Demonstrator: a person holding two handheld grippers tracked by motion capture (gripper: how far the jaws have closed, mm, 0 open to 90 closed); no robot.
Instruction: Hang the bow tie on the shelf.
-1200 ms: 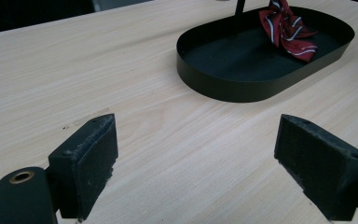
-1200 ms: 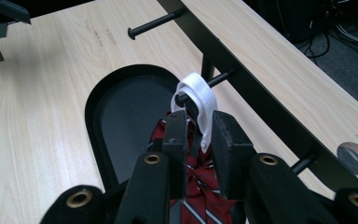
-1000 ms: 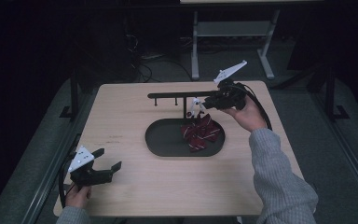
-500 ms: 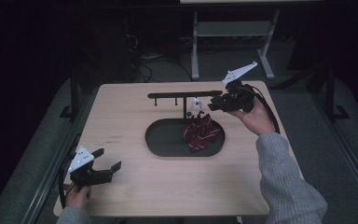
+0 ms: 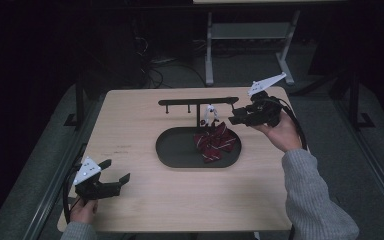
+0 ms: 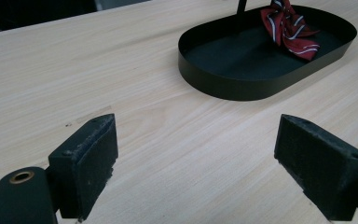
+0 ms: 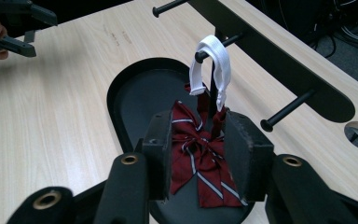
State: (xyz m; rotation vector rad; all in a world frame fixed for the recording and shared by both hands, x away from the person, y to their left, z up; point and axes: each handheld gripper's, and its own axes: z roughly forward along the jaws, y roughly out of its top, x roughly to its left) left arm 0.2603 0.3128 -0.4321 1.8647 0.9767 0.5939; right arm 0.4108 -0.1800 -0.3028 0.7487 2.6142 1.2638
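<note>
the person's left hand (image 5: pixel 83 211) comes in at the near left corner, holding the left gripper (image 5: pixel 115 172) low and level, its jaws pointing right and standing wide apart with nothing between them. the right forearm, in a grey sleeve (image 5: pixel 314 200), reaches up from the near right toward the far right, where the right hand (image 5: pixel 281 134) holds the right gripper (image 5: pixel 232 117) raised, pointing left. its jaws have just been opening and now stand partly apart, the pads (image 7: pixel 160 154) pressing on nothing.

A pale wooden table (image 5: pixel 145 125) carries a black oval tray (image 5: pixel 180 150).
</note>
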